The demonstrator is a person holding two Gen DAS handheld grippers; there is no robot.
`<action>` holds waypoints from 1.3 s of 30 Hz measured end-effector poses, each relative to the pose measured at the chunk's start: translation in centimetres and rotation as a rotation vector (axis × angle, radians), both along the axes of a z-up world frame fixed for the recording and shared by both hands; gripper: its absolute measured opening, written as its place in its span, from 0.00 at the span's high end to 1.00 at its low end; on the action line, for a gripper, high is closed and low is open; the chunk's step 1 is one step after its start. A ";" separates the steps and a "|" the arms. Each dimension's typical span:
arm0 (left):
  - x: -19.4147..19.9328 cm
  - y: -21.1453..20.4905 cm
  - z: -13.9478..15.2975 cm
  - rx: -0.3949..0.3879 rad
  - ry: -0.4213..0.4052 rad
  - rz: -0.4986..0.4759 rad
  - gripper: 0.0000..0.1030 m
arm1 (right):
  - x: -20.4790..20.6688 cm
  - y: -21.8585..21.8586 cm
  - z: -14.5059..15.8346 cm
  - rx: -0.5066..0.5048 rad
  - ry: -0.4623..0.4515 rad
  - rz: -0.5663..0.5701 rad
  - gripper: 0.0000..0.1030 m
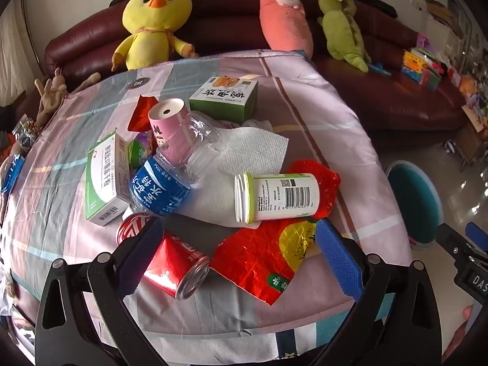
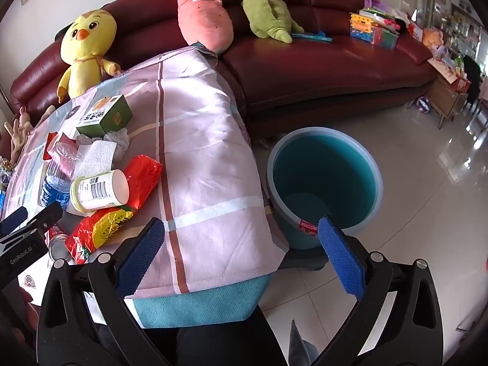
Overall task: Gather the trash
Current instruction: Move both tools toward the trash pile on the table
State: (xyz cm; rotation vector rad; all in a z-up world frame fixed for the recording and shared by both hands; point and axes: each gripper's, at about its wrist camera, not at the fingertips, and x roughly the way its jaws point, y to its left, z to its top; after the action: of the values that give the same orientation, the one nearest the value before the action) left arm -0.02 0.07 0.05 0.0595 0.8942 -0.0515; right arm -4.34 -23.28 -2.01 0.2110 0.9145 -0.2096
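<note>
1. Trash lies heaped on the cloth-covered tabletop [image 1: 320, 106] in your left wrist view: a red can [image 1: 170, 262], a red snack bag [image 1: 259, 262], a white jar [image 1: 277, 198] and a water bottle [image 1: 170, 183]. Your left claw [image 1: 241, 250] is spread wide, hovering over can and bag.
2. Your right wrist view shows your right claw [image 2: 244, 250] spread, gripping nothing, over the tabletop's edge, with the teal bin [image 2: 323, 183] on the floor just beside it.

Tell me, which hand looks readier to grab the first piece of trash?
Probably the left. The left gripper hangs open right over the red can, while the right gripper is open above bare cloth near the bin.
</note>
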 end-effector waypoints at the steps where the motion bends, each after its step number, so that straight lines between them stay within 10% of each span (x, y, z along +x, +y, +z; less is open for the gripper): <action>1: 0.0 0.0 0.0 -0.008 -0.002 0.001 0.04 | 0.0 0.0 0.1 -0.001 -0.002 0.001 0.06; 39: -0.4 0.3 1.5 0.003 -0.032 0.012 0.04 | -0.4 -0.6 0.6 0.015 -0.004 -0.026 0.06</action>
State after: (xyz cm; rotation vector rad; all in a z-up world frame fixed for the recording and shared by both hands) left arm -0.41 0.39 1.51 0.0580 0.8627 -0.0381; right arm -4.78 -23.91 -1.44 0.2372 0.9098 -0.2261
